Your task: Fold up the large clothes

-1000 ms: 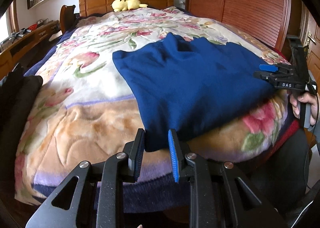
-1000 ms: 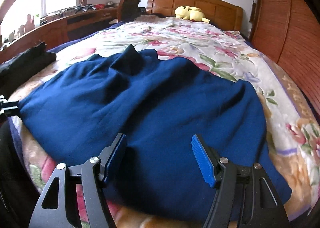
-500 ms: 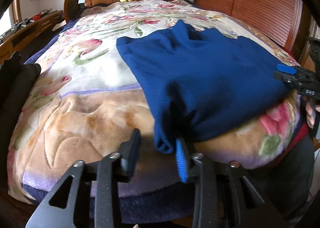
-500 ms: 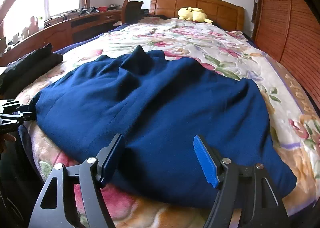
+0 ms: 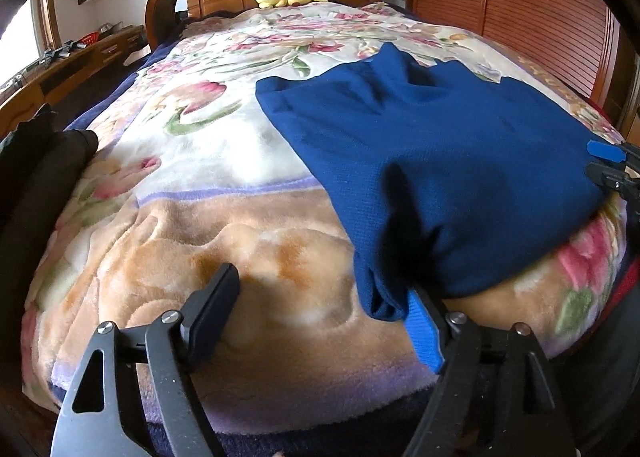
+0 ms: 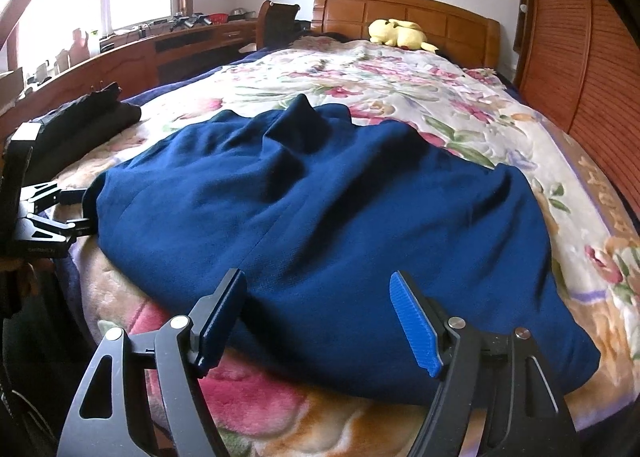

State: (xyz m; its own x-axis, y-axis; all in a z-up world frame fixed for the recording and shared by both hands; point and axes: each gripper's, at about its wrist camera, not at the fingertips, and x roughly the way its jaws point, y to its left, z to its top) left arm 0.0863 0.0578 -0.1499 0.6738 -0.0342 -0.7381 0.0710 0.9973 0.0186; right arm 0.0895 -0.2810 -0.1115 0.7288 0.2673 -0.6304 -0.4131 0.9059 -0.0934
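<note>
The bed (image 5: 224, 145) carried a floral blanket (image 5: 200, 241); the folded blue garment (image 6: 320, 225) lay at its near end. The left tongs (image 5: 324, 309) were opening beside its corner, gripping nothing. The right tongs (image 6: 320, 321) were opening over its edge.

Blue garment (image 5: 440, 145) on floral bed blanket (image 5: 208, 217)

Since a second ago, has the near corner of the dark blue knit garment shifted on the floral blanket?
Yes. The dark blue knit garment corner slid right, from mid-view toward the left claw's blue pad.
</note>
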